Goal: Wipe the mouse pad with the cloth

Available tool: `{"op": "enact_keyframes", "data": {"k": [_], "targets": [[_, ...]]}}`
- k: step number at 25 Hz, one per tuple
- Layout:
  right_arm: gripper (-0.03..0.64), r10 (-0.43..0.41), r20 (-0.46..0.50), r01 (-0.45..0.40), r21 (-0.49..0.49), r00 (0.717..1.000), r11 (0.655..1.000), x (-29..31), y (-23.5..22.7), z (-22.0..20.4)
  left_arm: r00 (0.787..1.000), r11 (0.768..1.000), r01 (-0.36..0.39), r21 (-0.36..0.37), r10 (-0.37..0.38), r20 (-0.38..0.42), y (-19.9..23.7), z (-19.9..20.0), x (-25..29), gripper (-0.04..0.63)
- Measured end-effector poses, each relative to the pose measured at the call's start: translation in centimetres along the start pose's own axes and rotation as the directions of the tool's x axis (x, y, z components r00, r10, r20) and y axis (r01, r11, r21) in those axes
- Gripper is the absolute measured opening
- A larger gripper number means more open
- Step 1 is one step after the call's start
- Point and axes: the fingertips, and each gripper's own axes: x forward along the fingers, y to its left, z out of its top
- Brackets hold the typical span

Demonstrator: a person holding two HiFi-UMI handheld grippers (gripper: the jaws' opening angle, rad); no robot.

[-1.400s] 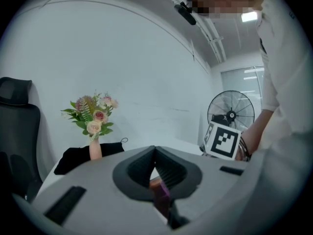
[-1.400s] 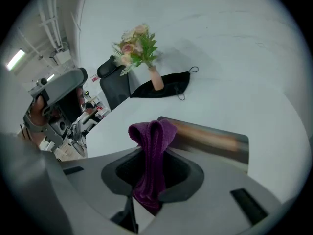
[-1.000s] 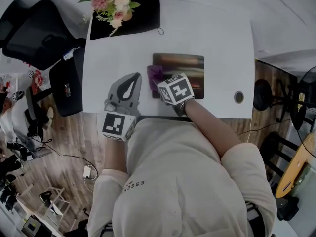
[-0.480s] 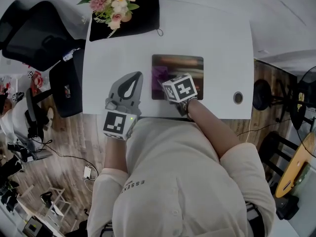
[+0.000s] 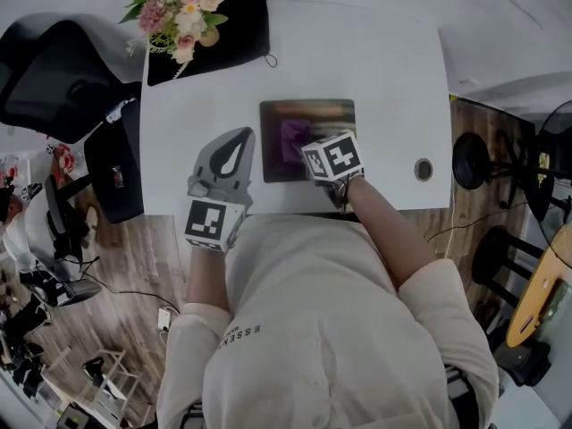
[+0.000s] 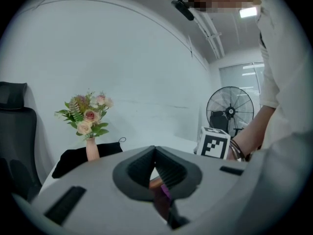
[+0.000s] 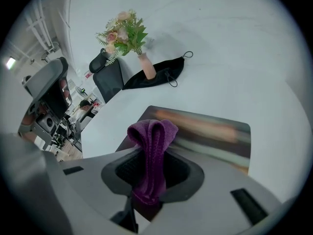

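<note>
Your right tool is clamped on the purple cloth, which bunches up out of the jaws in a folded hump. In the head view the tool is tipped down over the middle of the mouse pad, with the cloth pressed on the pad's surface, and your forearm reaches in from the near edge.

Your left tool lies on the white counter just beside the pad's left edge, apart from it. Its jaws are closed tip to tip with nothing between them.

The pad sits close to the counter's near edge. Bare counter lies behind the pad and to its right as far as a round cable hole.

At the far left corner a black fabric piece lies flat, and a slim vase holding pink and cream flowers stands on it, well apart from the pad. A black office chair stands off the counter's left side.
</note>
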Motion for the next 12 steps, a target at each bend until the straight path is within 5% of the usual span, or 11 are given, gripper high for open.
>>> {"op": "enact_keyframes", "data": {"k": [12], "targets": [[0.104,-0.058,0.013,0.058,0.064,0.998,0.996,-2.9,-5.5,-2.0,0.999,0.999,0.046,0.024,-0.046,0.003,-2.0,0.5,1.5,0.0]]}}
